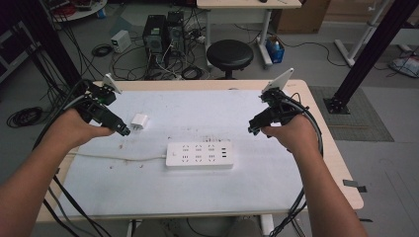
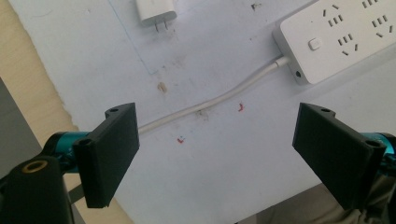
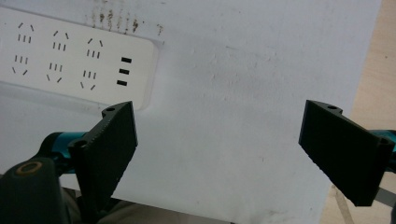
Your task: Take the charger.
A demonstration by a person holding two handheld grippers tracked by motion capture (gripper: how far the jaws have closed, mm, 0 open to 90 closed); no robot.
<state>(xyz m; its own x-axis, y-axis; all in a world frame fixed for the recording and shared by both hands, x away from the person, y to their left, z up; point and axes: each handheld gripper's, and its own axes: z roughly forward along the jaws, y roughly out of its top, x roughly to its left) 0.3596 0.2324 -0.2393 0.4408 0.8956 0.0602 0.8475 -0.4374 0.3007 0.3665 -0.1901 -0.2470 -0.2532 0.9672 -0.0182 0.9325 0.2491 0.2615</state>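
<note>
Looking down from the high view, we are seeing the table [image 1: 323, 148] covered by a white sheet [image 1: 197, 187], with its near edge partly hidden by our forearms and the trailing cables. Behind it, the floor clutter is lying in dim light, so we are making out little more than a black stool [image 1: 230, 54] and two dark computer towers [image 1: 163, 32] among tangled wires.

On the sheet, near the middle, the white power strip [image 1: 199, 155] is lying flat; in the left gripper view its far end is running out of frame, and in the right gripper view its left end is cut off. Its white cord [image 1: 118, 158] is trailing off to the left and vanishing under our left forearm.

We are holding the left gripper [image 1: 124, 131] just beside the small white charger plug [image 1: 140, 121], which is resting on the sheet up-left of the strip and is cropped at the top of the left gripper view. Its jaws are standing wide apart with nothing between them. The right gripper [image 1: 252, 131] is hovering right of the strip, jaws likewise spread and gripping nothing.

Small red and brown marks on the sheet are too tiny to identify.
</note>
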